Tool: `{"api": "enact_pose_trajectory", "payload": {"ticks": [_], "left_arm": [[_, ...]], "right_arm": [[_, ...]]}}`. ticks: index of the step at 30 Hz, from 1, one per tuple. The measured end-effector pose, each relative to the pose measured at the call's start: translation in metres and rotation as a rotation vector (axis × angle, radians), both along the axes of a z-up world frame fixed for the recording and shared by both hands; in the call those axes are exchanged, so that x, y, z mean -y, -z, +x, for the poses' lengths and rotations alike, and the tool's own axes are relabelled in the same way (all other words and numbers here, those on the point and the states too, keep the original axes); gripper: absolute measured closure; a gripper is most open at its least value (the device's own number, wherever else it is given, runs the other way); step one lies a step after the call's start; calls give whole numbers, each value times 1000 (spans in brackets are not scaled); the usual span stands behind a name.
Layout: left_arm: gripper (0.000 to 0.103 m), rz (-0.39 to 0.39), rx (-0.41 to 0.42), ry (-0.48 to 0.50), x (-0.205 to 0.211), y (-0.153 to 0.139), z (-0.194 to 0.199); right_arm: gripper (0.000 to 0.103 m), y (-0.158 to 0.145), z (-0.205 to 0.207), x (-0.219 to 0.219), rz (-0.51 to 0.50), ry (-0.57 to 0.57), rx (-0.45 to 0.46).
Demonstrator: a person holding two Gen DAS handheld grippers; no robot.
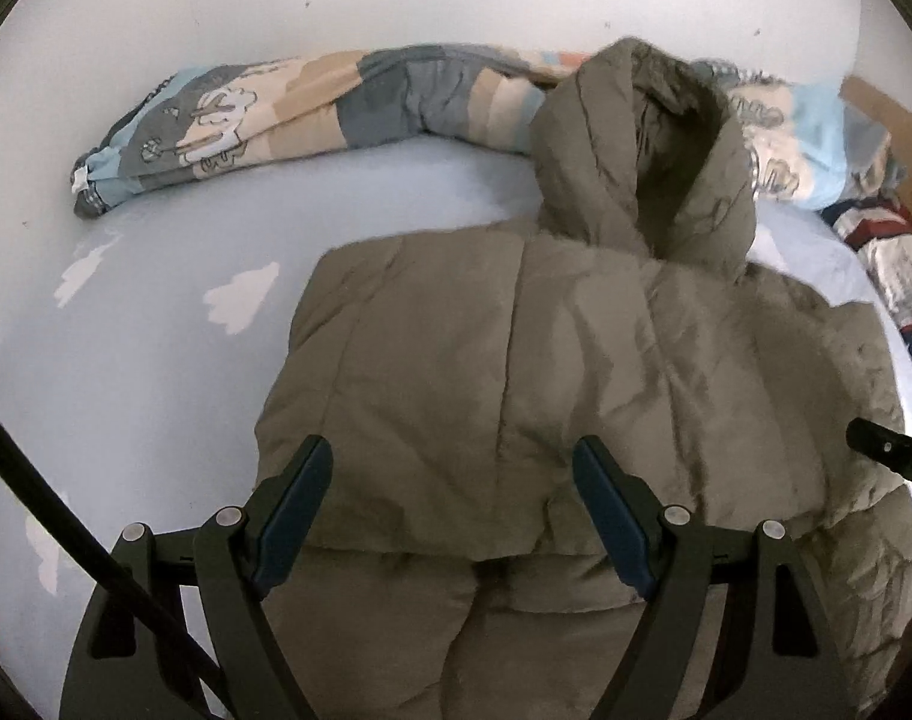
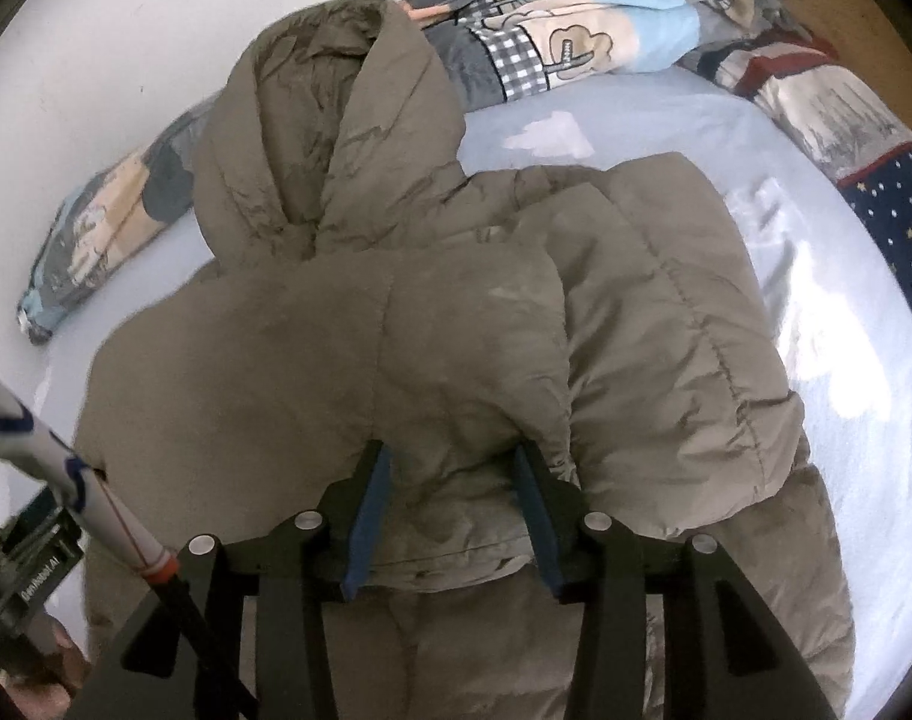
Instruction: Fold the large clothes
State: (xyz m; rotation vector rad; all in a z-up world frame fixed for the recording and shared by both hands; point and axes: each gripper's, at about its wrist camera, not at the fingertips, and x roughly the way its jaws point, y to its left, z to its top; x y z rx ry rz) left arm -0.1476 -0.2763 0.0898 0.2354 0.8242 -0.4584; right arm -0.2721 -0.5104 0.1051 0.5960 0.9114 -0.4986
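A large khaki puffer jacket [image 1: 516, 372] with a hood [image 1: 642, 144] lies on a pale blue bed sheet [image 1: 156, 330], hood pointing away. My left gripper [image 1: 456, 456] is open and hovers over the jacket's lower left part, with nothing between its blue pads. In the right wrist view the jacket [image 2: 312, 348] fills the middle, its hood [image 2: 324, 120] at the top. My right gripper [image 2: 450, 456] holds a thick fold of the jacket [image 2: 456, 408] between its blue pads. A sleeve [image 2: 684, 348] lies folded along the right side.
A rolled patterned quilt [image 1: 288, 108] lies along the white wall behind the jacket. A dark starred blanket [image 2: 894, 222] lies at the right. The right gripper's tip [image 1: 876, 450] shows at the right edge of the left wrist view. A cable [image 1: 66, 510] crosses the lower left.
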Motion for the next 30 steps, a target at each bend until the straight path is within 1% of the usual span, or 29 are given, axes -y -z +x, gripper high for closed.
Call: {"api": "enact_pose_trajectory", "payload": {"ticks": [3,6,15,19,26,30], "left_arm": [[22,-4,13,2,3,-4,0],[22,-2,3,16,6,-2,-1],[22,34,-13,48,16,6,-3],[22,15,-12,51,15,3,-2],[22,0,-13,57,16,0,-3],[22,-25,-16,55,14,-5,-3]], "right_arm": [[56,-9,-3,0,-6,3,27],[56,-13,-6,1,-12,2,36],[54,2,-7,6,19,-3,-6],[53,1,-6,3,2,-8,-13],[52,-11,-13,3,-2,-8,25],[52,-18,-19,5,-19,-14,32]]}}
